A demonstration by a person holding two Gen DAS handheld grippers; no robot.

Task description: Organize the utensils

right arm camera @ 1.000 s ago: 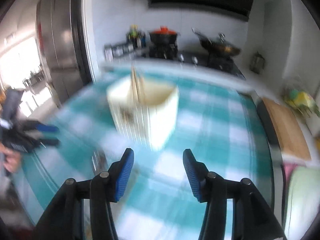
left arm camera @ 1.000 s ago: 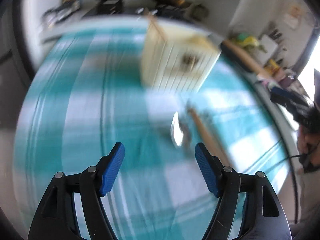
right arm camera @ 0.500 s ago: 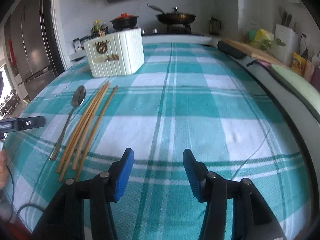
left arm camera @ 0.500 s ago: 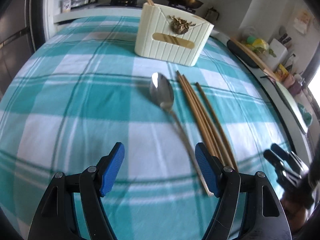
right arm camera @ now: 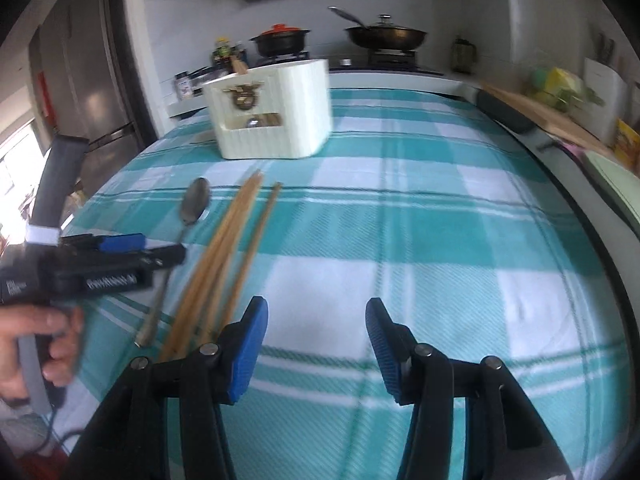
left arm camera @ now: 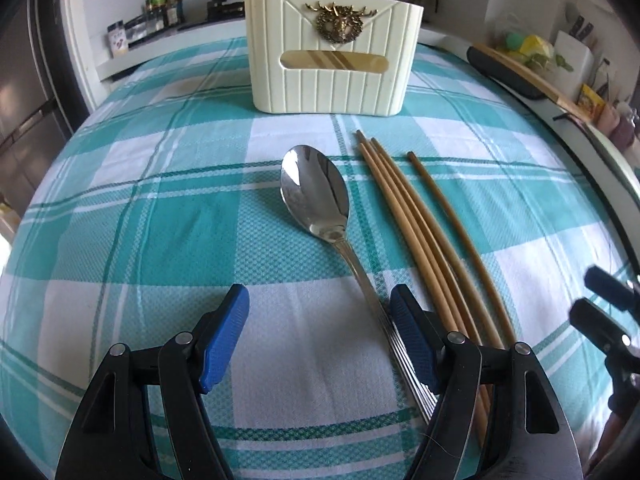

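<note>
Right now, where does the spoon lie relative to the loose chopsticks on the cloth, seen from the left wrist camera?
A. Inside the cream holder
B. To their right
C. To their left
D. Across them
C: the spoon lies left of the chopsticks, roughly alongside them on the checked cloth, in front of the cream holder.

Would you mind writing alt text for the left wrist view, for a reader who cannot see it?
The open left gripper hovers low over a teal checked tablecloth, with a metal spoon running back between its fingers. Four wooden chopsticks lie just right of the spoon, and a cream utensil holder stands beyond them.
</note>
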